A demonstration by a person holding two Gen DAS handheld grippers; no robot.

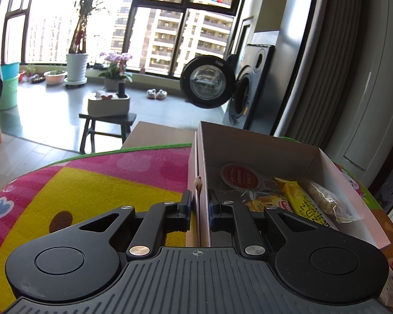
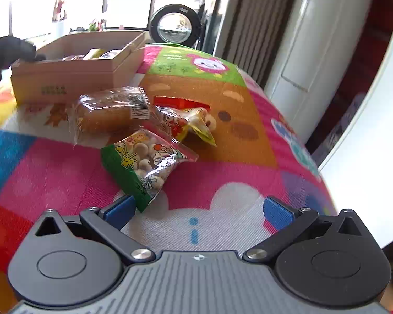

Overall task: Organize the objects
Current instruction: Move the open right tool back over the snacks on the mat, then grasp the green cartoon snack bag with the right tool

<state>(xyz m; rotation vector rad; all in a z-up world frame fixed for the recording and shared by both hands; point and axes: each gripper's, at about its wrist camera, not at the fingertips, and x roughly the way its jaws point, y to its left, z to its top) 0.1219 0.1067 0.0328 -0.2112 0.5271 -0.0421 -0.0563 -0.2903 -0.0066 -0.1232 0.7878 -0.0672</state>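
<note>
My left claw (image 1: 199, 209) pinches the near wall of the box (image 1: 262, 146) on the bright patchwork mat (image 1: 104, 178) covering the counter. My right claw (image 2: 197, 209) gapes empty by a green snack bag (image 2: 144, 164). Beyond: washing machine (image 1: 207, 81), sunlit windows (image 1: 170, 26).

Left gripper (image 1: 199, 209) fingers nearly closed; right gripper (image 2: 199, 210) spread wide.
</note>
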